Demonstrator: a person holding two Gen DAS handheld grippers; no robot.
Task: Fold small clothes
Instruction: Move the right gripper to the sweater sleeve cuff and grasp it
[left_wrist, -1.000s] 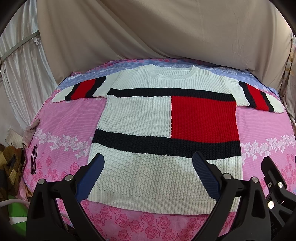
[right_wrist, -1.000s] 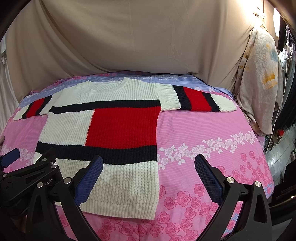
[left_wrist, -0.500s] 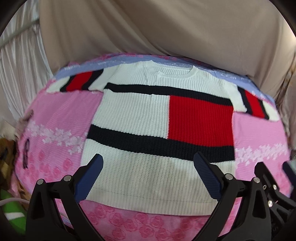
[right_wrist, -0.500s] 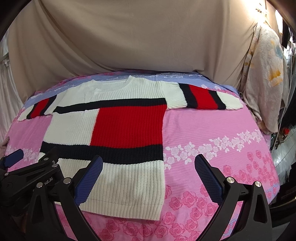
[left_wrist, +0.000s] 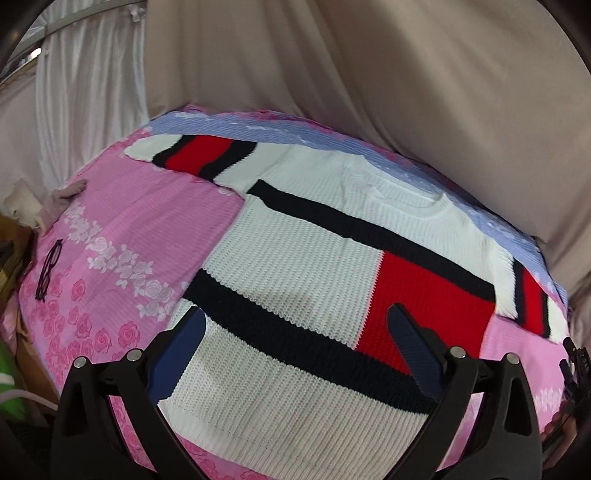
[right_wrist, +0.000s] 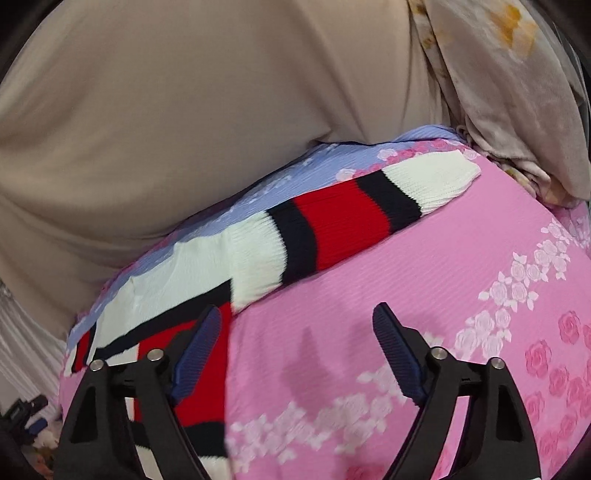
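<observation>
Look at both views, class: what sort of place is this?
Probably a bedroom: a sweater lies flat on a pink rose-print bedsheet, beige drapes hang behind, and eyeglasses rest on the sheet.

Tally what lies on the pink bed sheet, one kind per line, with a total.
Knitted sweater: 1
Pair of eyeglasses: 1
Hand-held grippers over the bed sheet: 2, the left and the right, both open
Total: 4

A pink rose-print bedsheet (left_wrist: 122, 236) with a lilac-blue far edge covers the bed, backed by a draped beige cloth (left_wrist: 369, 85). White pleated curtain (left_wrist: 81, 107) hangs at left; a pale floral fabric (right_wrist: 491, 77) hangs at right
</observation>
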